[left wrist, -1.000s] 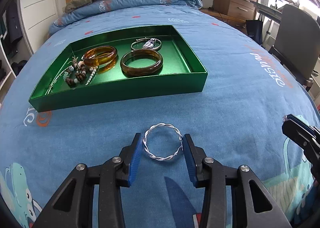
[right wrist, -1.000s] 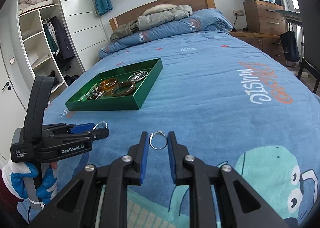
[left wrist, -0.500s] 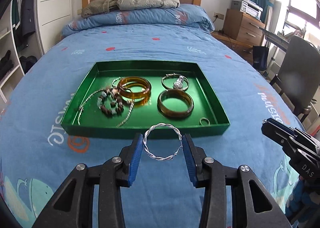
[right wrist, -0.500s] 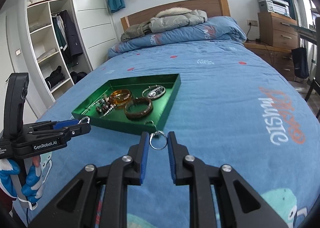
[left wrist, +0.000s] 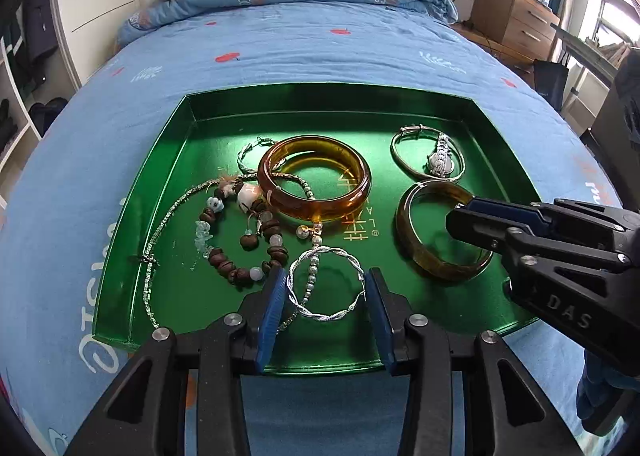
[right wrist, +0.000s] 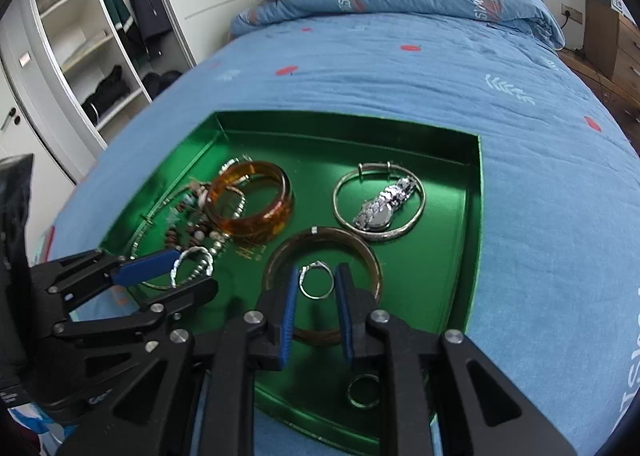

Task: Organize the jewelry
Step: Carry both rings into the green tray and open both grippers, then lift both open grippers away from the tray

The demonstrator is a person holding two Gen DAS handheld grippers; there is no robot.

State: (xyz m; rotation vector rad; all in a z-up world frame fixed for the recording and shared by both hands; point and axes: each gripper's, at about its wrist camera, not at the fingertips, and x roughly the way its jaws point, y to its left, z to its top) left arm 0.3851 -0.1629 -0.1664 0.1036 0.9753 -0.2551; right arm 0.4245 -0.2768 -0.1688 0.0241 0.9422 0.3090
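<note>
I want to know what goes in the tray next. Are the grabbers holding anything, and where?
The left gripper holds a twisted silver bangle by its outer sides; the right gripper holds a small silver ring the same way.

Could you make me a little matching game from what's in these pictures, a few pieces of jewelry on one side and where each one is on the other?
Things:
1. twisted silver bangle
2. small silver ring
3. wristwatch
4. plain band ring

Places:
A. lying inside a thin silver bangle in the green tray
B. held in the right claw
C. held in the left claw
D. lying loose near the tray's near corner

Pairs: 1-C, 2-B, 3-A, 4-D
</note>
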